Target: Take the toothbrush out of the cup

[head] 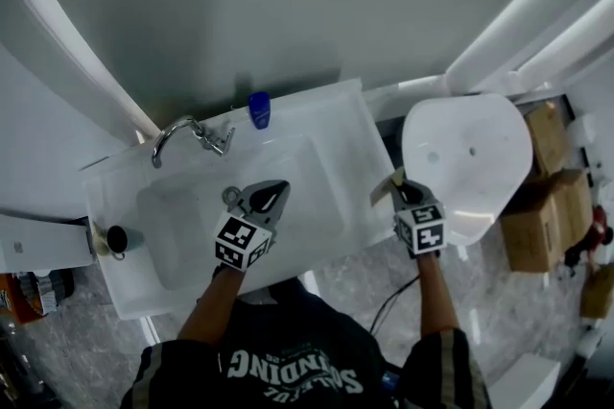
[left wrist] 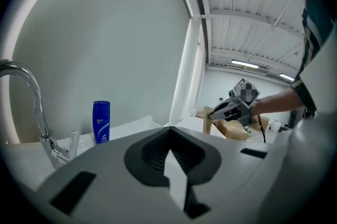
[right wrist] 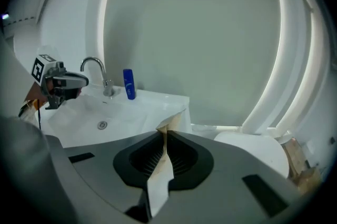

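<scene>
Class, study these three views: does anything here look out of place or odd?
Yes. The right gripper is shut on a tan, torn-looking scrap out past the sink's right edge, while the cup sits untouched at the sink's left edge.

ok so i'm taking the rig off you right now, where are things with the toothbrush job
Left gripper: jaws together, nothing in them, over the white sink basin.
Right gripper: jaws together, empty, past the sink's right edge, beside the white toilet.
Small cup: at the left end of the sink counter, away from both grippers. The toothbrush can't be made out in it from here.
Blue plastic bottle: at the back of the sink, right of the chrome tap.
Done: nothing yet.
Left: reach the cup, grip the toothbrush, lift it out.
</scene>
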A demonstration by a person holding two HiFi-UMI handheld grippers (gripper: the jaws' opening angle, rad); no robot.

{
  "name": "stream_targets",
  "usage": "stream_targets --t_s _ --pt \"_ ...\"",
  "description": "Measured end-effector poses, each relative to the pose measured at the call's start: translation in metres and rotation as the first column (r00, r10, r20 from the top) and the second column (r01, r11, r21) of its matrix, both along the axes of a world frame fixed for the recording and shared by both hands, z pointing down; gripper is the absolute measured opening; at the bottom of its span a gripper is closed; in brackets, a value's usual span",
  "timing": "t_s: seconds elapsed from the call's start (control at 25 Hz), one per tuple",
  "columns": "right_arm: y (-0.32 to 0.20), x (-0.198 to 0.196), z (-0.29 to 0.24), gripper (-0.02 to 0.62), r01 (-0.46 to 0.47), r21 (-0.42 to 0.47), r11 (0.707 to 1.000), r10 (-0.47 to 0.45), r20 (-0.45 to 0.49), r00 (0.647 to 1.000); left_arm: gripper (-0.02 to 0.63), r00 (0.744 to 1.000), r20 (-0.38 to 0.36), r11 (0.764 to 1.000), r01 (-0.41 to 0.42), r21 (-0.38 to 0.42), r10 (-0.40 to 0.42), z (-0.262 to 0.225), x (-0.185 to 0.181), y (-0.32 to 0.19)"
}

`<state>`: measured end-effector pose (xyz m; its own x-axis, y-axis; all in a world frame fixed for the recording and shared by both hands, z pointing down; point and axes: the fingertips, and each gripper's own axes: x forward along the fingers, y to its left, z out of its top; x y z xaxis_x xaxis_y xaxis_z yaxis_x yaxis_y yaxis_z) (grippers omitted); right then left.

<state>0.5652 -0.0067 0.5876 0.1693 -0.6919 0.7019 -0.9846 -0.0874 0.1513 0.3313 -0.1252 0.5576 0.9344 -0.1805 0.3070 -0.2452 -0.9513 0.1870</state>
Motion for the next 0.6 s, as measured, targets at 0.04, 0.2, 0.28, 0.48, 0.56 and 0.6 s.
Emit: stream_targets --t_s 0.04,0.2,0.28,0.48,0.56,0.6 --pt "0.003 0.007 0.006 0.018 -0.006 -0.042 0.999 0.006 -0.007 1.0 -0.003 1.0 0.003 1.0 -0.001 -0.003 0.001 0.001 0.002 -0.001" --pt "-0.001 0.011 0.031 0.018 0.021 -0.209 0.978 -0.026 -0.019 0.999 -0.003 1.0 0.03 1.0 0.009 -0.005 -0.008 0.009 0.001 -0.007" --pt "-0.012 0.012 0.043 0.018 0.041 -0.247 0.968 -0.045 -0.011 0.999 -0.003 0.999 0.039 1.0 0.026 -0.011 -0.025 0.012 -0.002 -0.013" --pt "-0.05 0.025 0.065 0.018 0.061 -0.301 0.952 -0.059 0.015 0.998 -0.003 0.996 0.073 0.998 0.058 -0.02 -0.056 0.021 -0.008 -0.025" --pt "-0.066 0.029 0.077 0.018 0.08 -0.321 0.944 -0.068 0.049 0.996 -0.003 0.994 0.082 0.997 0.077 -0.025 -0.075 0.022 -0.012 -0.03" --pt "-0.074 0.03 0.082 0.018 0.091 -0.324 0.942 -0.075 0.061 0.995 -0.003 0.993 0.085 0.996 0.087 -0.028 -0.084 0.023 -0.013 -0.032"
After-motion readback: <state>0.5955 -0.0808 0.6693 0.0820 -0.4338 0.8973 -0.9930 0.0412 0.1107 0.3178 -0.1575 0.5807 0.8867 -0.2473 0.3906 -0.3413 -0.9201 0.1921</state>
